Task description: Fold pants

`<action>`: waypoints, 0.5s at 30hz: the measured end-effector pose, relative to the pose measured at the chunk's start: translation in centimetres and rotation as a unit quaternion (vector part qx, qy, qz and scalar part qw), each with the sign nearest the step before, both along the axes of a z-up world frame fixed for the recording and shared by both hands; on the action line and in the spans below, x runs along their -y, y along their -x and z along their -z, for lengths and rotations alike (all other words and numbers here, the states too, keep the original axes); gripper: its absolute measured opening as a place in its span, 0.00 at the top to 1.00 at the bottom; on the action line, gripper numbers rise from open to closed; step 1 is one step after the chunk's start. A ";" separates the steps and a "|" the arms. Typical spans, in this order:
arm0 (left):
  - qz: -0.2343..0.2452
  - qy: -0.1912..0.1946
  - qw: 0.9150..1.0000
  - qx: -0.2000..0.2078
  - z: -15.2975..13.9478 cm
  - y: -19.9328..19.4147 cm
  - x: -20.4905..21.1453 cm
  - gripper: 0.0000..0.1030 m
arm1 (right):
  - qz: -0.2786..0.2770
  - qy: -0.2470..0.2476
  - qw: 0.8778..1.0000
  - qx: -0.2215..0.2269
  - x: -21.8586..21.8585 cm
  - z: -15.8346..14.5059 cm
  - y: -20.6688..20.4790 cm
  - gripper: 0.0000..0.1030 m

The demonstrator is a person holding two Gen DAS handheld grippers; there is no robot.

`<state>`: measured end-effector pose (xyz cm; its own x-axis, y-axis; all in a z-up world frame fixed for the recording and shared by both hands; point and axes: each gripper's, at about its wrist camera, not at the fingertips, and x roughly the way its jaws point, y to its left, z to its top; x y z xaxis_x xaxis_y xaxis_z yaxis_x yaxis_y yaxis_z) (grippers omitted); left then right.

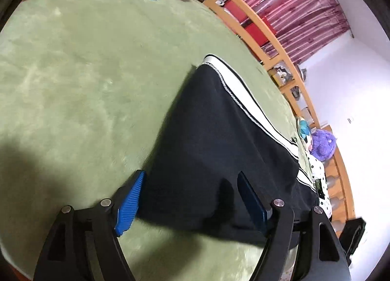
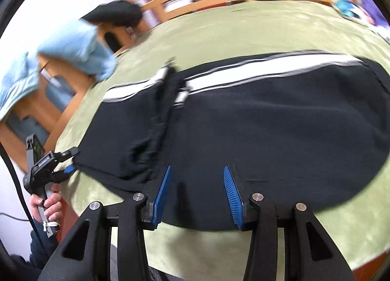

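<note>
Holding the jaws of the left gripper (image 1: 192,198) spread wide and clamping nothing: one blue ribbed pad (image 1: 130,204) sitting just at the cloth's edge, the other poised over the cloth itself. Holding the jaws of the right gripper (image 2: 197,195) parted too, more narrowly, with flat dark cloth showing between the pads and no pinch visible (released, as far as the motion blur allows).

Finding the black fabric pants with a white side stripe (image 2: 268,122) lying flat on the green plush blanket (image 2: 243,32). In the right wrist view, seeing their long axis running from 9 o'clock to 3 o'clock, the stripe tracing the far edge toward 12 o'clock, and a rumpled ridge crossing the cloth at about 11 o'clock. Hovering the right gripper over the middle of the near long edge, at 6 o'clock. Bringing the left gripper, gripped by a hand (image 2: 46,205), to the pants' end at 8 o'clock in that same view, its blue pad just beside the corner.

In the left wrist view, looking straight down that long axis: cloth stretching from the jaws at 6 o'clock away to the far hem at 12 to 1 o'clock.

Judging the coming move to be an end-to-end fold, hence turning on this: the left gripper being nearer the end to lift, the right gripper being better placed to pin the midline.
</note>
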<state>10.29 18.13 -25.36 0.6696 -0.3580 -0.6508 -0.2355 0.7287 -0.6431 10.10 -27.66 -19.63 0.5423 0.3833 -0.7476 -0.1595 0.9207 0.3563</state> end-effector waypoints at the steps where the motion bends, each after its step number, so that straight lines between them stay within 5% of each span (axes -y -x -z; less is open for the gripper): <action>1: -0.001 -0.002 1.000 0.000 0.0 -0.3 0.2 0.28 | 0.012 -0.004 1.000 0.001 0.7 -0.1 0.2 0.57; 3: -0.004 -0.008 1.000 -0.003 -0.1 -0.6 0.6 0.31 | 0.037 -0.011 0.999 0.004 1.9 -0.3 0.2 0.57; 8: -0.023 -0.023 0.999 0.006 -0.8 0.4 0.9 0.65 | 0.066 -0.004 0.998 0.003 3.5 -0.2 0.1 0.58; 12: -0.024 -0.015 0.999 0.023 -2.4 1.0 0.4 0.74 | 0.080 0.014 0.997 0.010 3.6 -0.3 -0.1 0.63; 15: -0.017 -0.049 0.998 0.029 -4.6 0.7 1.4 0.77 | 0.091 0.023 0.995 0.024 4.3 -0.8 0.1 0.64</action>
<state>9.56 16.73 -20.75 0.7183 -0.2706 -0.6409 -0.2248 0.7816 -0.5819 9.95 -31.99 -18.85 0.6347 0.2414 -0.7341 -0.0050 0.9512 0.3084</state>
